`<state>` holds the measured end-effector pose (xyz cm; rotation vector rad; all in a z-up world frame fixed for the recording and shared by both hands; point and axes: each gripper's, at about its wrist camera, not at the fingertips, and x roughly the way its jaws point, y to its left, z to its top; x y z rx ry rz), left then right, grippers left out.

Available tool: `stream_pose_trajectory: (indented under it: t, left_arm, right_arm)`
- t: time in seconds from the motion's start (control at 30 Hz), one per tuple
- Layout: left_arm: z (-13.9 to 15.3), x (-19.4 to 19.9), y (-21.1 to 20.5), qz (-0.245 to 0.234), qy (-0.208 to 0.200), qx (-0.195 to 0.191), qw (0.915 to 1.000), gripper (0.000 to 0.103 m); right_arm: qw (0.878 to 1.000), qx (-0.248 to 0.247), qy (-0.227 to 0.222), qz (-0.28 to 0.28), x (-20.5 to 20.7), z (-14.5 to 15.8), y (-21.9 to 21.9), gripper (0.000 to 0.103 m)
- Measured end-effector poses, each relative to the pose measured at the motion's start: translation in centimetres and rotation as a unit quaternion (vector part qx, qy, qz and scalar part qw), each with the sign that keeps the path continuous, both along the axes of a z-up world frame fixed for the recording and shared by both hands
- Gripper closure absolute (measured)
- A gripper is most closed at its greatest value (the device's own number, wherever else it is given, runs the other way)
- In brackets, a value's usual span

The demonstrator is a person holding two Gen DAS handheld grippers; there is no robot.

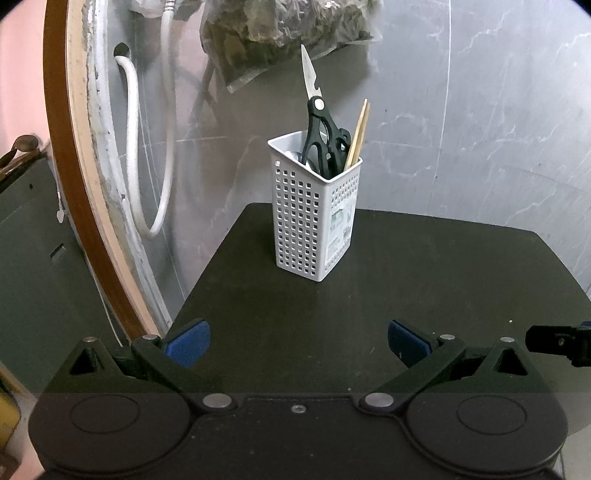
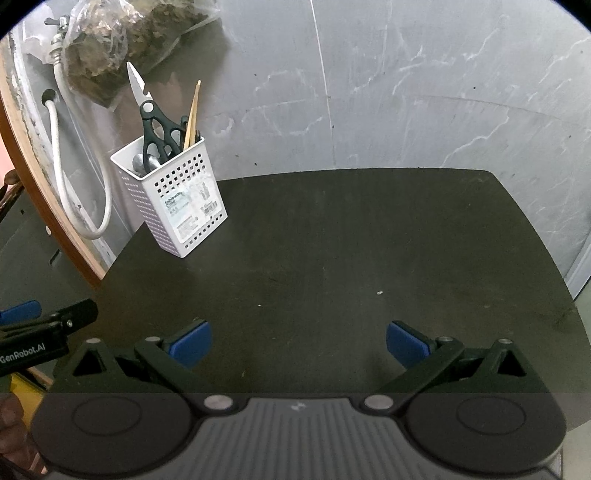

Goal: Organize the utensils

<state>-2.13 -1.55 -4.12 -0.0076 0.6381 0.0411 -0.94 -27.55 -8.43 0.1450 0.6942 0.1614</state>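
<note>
A white perforated holder (image 1: 314, 206) is standing upright on a dark table (image 1: 406, 280), toward the far left part of the tabletop and near the grey marbled wall (image 1: 480, 129). Inside it, black-handled scissors (image 1: 321, 136) are sitting handles down with the blades pointing up, and a pair of wooden chopsticks (image 1: 357, 136) is leaning against the right corner of the rim. In the right wrist view something metallic, possibly a spoon bowl (image 2: 142, 162), is showing just inside the holder beside the scissor handles, though it is too hidden to tell for sure. A printed label (image 2: 188, 210) is facing out on one side of the holder.

The left gripper (image 1: 298, 341) is hovering low over the near edge of the table, its blue pads (image 1: 192, 341) standing wide apart and gripping nothing. The right gripper (image 2: 298, 341) is hanging over the near middle of the table in the same way, spread wide and carrying nothing. Both are staying well apart from the holder.

The rest of the tabletop is showing only a few small specks. A white hose (image 1: 147, 155) is looping down the wall to the left of the holder, beside a curved wooden edge (image 1: 85, 203), and a clear bag of dark dried stuff (image 1: 288, 26) is hanging on the wall above
</note>
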Motion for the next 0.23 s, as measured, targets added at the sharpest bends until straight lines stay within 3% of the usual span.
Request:
stream_pose_trajectory:
  t: [0.23]
  left_arm:
    - [-0.32,0.55,-0.29,0.004,0.007,0.002,1.0000,0.001]
  right_arm:
    - [1.000,0.003,0.009,0.006,1.11,-0.50,-0.23,0.000]
